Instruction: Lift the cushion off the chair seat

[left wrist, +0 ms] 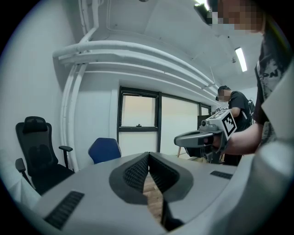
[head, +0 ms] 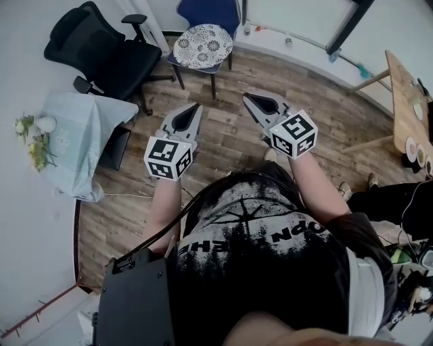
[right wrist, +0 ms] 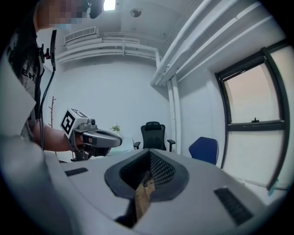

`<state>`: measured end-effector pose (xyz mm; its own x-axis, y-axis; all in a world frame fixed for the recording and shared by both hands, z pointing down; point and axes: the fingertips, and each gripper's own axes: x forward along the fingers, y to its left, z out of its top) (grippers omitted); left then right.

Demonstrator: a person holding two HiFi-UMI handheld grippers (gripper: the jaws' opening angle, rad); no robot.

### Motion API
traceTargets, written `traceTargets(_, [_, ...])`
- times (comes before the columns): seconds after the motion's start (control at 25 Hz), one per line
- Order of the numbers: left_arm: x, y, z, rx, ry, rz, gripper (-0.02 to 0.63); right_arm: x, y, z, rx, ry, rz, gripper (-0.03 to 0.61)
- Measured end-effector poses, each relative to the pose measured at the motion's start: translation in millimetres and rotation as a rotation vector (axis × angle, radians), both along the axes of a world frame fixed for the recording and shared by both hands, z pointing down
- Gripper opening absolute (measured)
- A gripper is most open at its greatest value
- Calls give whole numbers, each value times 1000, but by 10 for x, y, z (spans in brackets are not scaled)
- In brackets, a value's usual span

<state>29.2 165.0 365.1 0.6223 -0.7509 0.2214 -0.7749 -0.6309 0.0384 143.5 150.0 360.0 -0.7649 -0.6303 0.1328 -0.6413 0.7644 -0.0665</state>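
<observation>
A round cushion (head: 203, 45) with a dark floral pattern lies on the seat of a blue chair (head: 210, 13) at the far side of the room. Both grippers hang in the air well short of it, pointing toward the chair, and nothing is between the jaws of either. My left gripper (head: 197, 107) is shut with its jaws meeting at the tip (left wrist: 148, 155). My right gripper (head: 246, 97) is shut too (right wrist: 149, 154). The two gripper views show the blue chair's backrest (left wrist: 104, 149) (right wrist: 204, 149), while my own jaws hide the seat and cushion.
A black office chair (head: 101, 51) stands left of the blue chair. A low table under a pale cloth (head: 81, 135) with flowers (head: 34, 142) is at the left. A wooden table (head: 406, 101) is at the right. Another person (left wrist: 235, 108) stands behind my right gripper.
</observation>
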Motion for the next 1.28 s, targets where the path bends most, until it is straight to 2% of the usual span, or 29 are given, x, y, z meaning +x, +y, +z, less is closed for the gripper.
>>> traceTargets(0.32, [-39, -17, 67, -12, 3, -5, 15, -19, -59, 9, -9, 0, 6, 18])
traceTargets(0.68, [53, -300, 173, -32, 5, 4, 15, 35, -337, 81, -21, -1, 5, 18])
traceTargets(1.28, [339, -1344, 330, -64, 17, -30, 15, 161, -1485, 89, -50, 34, -77, 18])
